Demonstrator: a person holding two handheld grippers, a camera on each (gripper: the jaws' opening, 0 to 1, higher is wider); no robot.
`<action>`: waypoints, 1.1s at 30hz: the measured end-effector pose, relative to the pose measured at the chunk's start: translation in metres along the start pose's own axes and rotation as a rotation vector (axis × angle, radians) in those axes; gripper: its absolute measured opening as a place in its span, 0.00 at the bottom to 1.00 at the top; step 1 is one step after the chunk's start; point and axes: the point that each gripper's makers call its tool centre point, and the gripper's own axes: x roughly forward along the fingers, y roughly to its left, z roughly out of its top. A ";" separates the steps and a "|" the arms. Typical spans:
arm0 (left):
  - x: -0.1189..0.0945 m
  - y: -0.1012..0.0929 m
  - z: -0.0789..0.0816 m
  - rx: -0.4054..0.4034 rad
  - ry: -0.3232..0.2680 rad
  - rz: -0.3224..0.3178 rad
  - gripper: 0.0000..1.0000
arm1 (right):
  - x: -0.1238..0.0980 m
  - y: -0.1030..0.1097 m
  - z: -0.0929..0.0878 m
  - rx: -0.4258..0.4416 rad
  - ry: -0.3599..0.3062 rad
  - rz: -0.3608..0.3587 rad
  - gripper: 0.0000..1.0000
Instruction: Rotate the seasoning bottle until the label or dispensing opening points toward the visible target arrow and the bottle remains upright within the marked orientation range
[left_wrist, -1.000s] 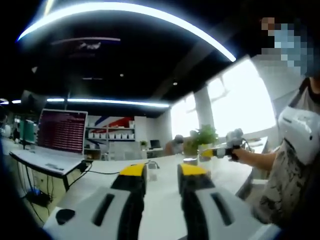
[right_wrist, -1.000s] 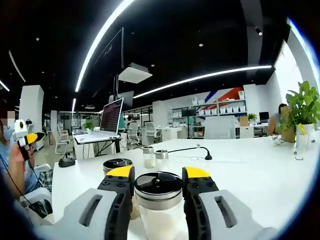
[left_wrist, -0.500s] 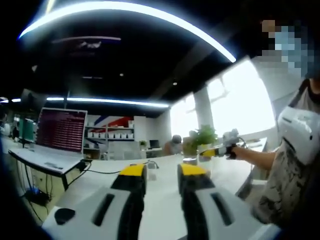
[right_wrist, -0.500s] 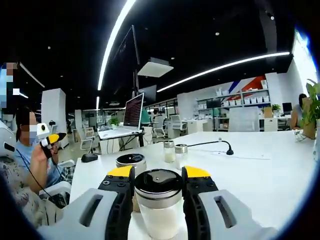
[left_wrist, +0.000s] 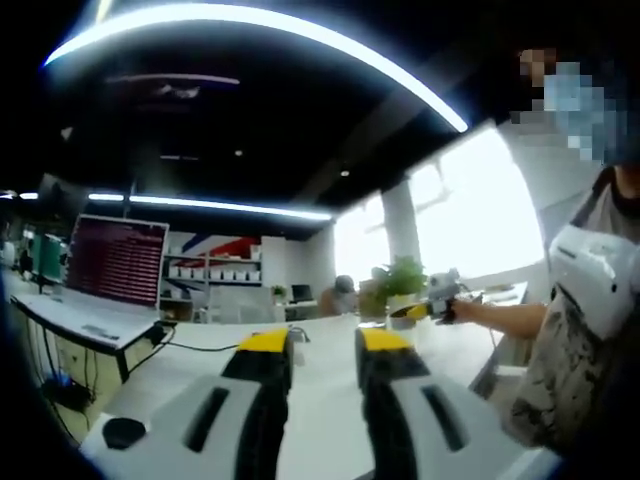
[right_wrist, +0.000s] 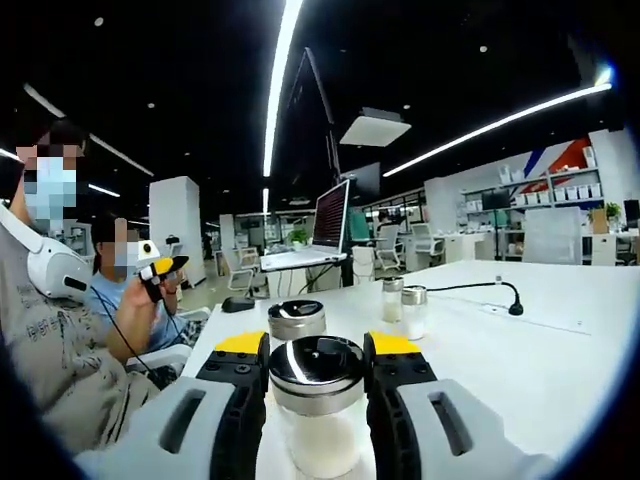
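The seasoning bottle (right_wrist: 318, 425), clear glass with white contents and a dark shiny lid, stands upright between the yellow-tipped jaws of my right gripper (right_wrist: 317, 346), which is shut on it just under the lid. No arrow mark or label is visible. My left gripper (left_wrist: 325, 345) is open with nothing between its jaws, held above the white table (left_wrist: 200, 365). In the left gripper view the right gripper (left_wrist: 428, 304) shows far off in the person's hand. In the right gripper view the left gripper (right_wrist: 158, 269) is raised at the left.
A second lidded jar (right_wrist: 296, 320) stands just behind the held bottle, with two small shakers (right_wrist: 404, 305) farther back. A laptop (right_wrist: 326, 228), a black mouse (left_wrist: 123, 432), a cable (left_wrist: 195, 346), a plant (left_wrist: 395, 281) and a desk microphone (right_wrist: 512, 303) are also on the table. The person (right_wrist: 50, 350) sits at the left.
The right gripper view has swung round with the bottle still gripped, bringing the person and laptop further into the picture. The left gripper view has hardly shifted.
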 end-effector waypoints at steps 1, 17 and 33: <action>0.000 0.001 -0.001 -0.003 0.001 0.002 0.26 | 0.000 0.000 0.000 0.001 -0.001 0.012 0.37; 0.002 0.000 -0.003 -0.004 0.008 0.005 0.26 | -0.015 -0.010 0.020 0.050 -0.126 -0.188 0.73; 0.004 0.001 -0.006 0.009 0.028 0.009 0.26 | 0.003 -0.013 -0.014 0.077 -0.026 -0.400 0.59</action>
